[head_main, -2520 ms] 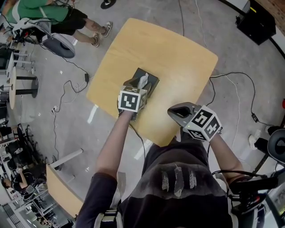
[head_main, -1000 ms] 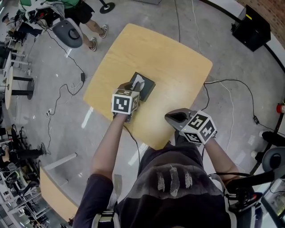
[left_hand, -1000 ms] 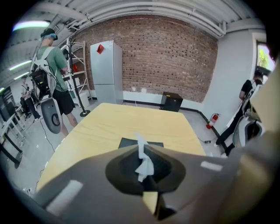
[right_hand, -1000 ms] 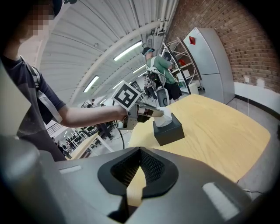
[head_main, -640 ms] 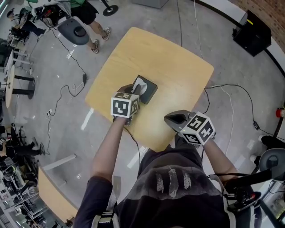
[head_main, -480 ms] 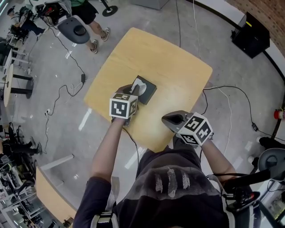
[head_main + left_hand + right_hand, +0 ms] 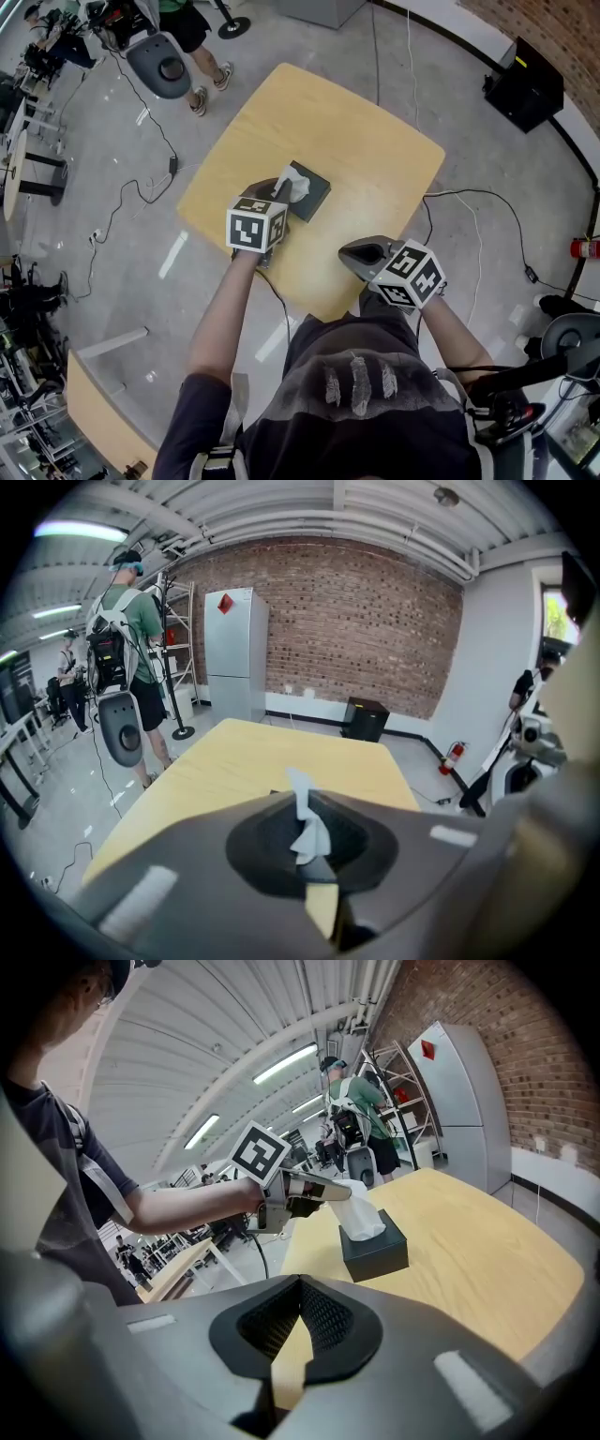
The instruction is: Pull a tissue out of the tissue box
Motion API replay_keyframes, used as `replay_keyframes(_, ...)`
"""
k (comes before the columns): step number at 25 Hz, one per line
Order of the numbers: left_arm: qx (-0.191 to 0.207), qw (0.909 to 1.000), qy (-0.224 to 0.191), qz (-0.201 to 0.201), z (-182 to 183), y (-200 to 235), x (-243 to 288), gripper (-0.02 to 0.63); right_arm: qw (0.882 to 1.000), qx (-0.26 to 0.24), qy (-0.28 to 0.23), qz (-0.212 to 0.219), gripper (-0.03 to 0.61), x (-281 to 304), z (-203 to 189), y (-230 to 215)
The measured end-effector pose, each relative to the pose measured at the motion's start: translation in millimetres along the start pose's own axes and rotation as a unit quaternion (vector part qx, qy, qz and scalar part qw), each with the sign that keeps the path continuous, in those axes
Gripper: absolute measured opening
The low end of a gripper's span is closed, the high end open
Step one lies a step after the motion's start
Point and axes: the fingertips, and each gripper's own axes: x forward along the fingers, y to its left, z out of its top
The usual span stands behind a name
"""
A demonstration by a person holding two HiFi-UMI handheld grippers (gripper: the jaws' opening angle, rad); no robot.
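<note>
A dark tissue box (image 7: 312, 191) (image 7: 375, 1252) stands near the left middle of the yellow table (image 7: 366, 141). A white tissue (image 7: 297, 184) (image 7: 360, 1214) rises from its slot, stretched up and leaning to my left gripper (image 7: 281, 193) (image 7: 330, 1191), which is shut on its top end. In the left gripper view the tissue (image 7: 307, 819) stands up between the closed jaws of that gripper (image 7: 317, 864). My right gripper (image 7: 361, 251) (image 7: 281, 1358) hovers at the table's near edge, shut and holding nothing, well right of the box.
A person in a green shirt (image 7: 192, 19) (image 7: 127, 639) stands beyond the table's far left beside a grey chair (image 7: 161, 64). Cables (image 7: 469, 202) trail over the floor. A black case (image 7: 525, 89) and a white fridge (image 7: 230, 653) stand by the brick wall.
My left gripper has risen a little with the tissue pinched in it, drawing more tissue up out of the box. The right gripper has stayed where it was.
</note>
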Motion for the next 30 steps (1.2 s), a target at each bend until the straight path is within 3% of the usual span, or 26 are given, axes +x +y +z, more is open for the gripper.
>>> replay_keyframes(30,0.005,0.9979,-0.065,-0.008,24.5,-8.5,-47.8,0.003,1.0,-0.024,0.016,0.008,-0.003,6.4,-6.7,29.0)
